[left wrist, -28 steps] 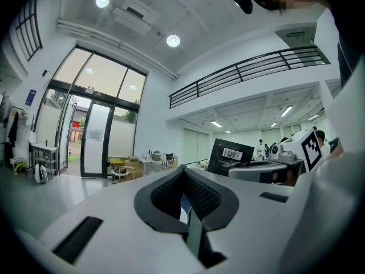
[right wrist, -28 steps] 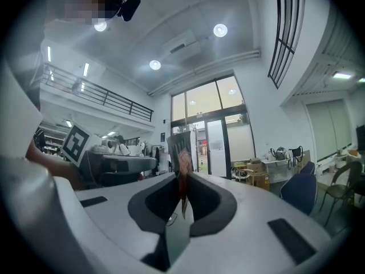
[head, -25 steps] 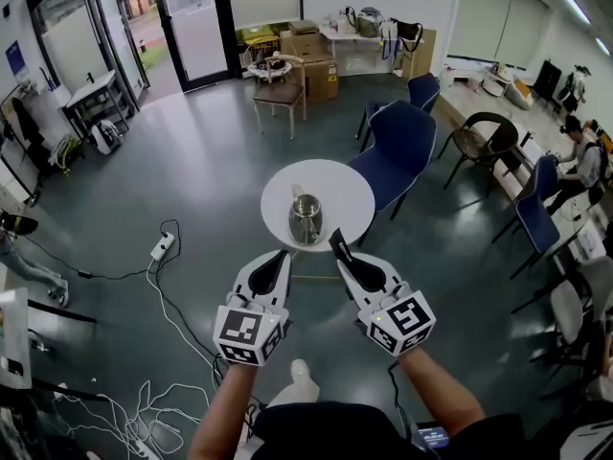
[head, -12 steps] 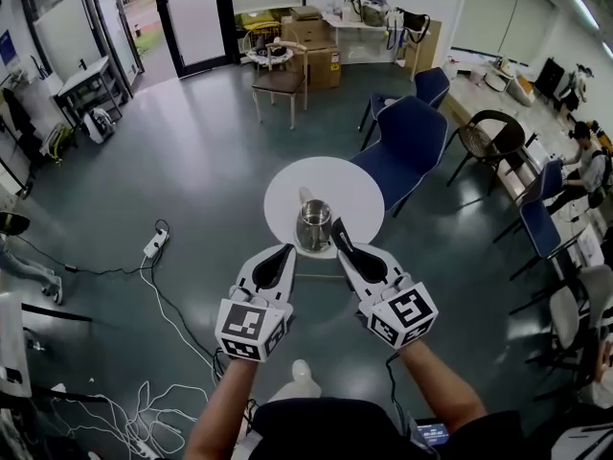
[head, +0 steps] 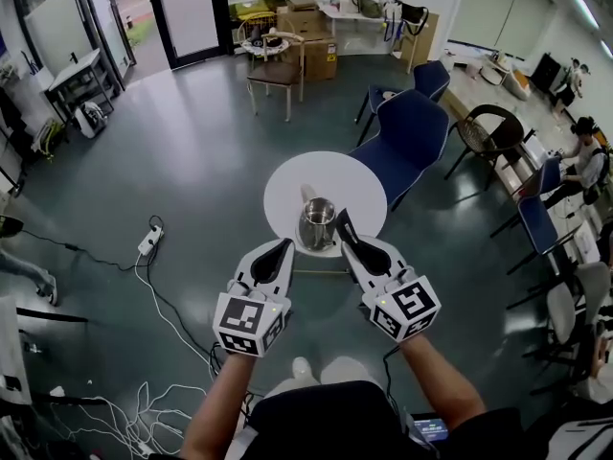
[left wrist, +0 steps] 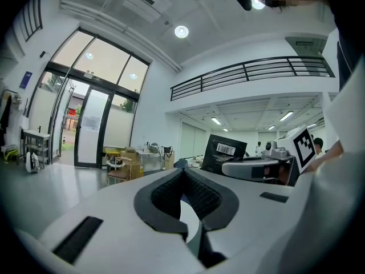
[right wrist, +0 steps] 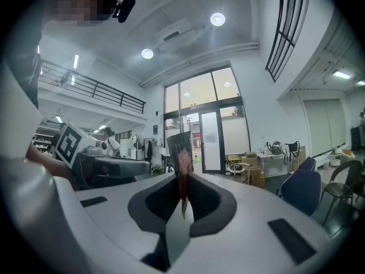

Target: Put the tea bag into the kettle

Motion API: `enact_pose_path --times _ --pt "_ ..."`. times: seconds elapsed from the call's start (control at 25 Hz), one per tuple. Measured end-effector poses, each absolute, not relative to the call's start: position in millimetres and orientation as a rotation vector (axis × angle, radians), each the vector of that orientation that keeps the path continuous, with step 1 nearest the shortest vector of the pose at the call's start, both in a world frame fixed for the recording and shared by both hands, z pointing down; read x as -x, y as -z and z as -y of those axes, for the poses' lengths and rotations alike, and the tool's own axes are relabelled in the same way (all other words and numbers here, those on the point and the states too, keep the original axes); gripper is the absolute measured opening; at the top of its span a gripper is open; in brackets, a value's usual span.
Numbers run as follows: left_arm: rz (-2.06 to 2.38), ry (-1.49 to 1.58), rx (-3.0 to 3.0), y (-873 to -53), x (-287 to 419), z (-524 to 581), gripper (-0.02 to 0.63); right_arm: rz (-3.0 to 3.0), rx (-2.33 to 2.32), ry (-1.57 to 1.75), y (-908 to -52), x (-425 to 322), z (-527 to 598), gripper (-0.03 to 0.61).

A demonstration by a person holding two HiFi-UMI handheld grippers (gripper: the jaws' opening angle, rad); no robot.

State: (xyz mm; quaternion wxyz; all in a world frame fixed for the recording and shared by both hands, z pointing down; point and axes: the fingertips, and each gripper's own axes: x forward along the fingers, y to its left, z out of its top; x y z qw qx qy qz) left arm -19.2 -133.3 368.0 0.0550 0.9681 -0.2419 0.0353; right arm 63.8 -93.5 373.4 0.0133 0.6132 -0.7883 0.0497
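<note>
A steel kettle (head: 316, 223) with an open top stands on a small round white table (head: 287, 185) in the head view. My right gripper (head: 342, 228) is shut on a dark tea bag packet (head: 340, 221), whose tip reaches the kettle's right side. In the right gripper view the tea bag (right wrist: 180, 147) stands upright between the closed jaws of the right gripper (right wrist: 183, 180). My left gripper (head: 284, 248) hovers just short of the table's near edge, left of the kettle. In the left gripper view the left gripper (left wrist: 183, 176) is shut with nothing in it, and the tea bag (left wrist: 223, 153) shows barcode side on.
A blue chair (head: 407, 147) stands right behind the table, with more chairs (head: 484, 142) at the right. A power strip (head: 148, 241) and cables (head: 163, 305) lie on the floor at the left. A wooden chair (head: 273, 70) and boxes (head: 306, 27) are at the back.
Both grippers have come closer to the table. The tea bag's tip, which was near the table's front edge, is now beside the kettle. Both grippers stay shut.
</note>
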Motion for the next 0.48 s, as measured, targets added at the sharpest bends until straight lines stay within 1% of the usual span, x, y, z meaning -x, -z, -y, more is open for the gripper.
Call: enact_pose_path --times 0.28,0.48 --pt "0.713 -0.106 -2.904 -377 4 151 0.015 2.436 -1.903 -0.174 -382 -81 113 0.038" --pt "0.721 -0.136 -2.886 -384 -21 166 0.015 2.449 -1.879 -0.215 -390 -107 135 0.038"
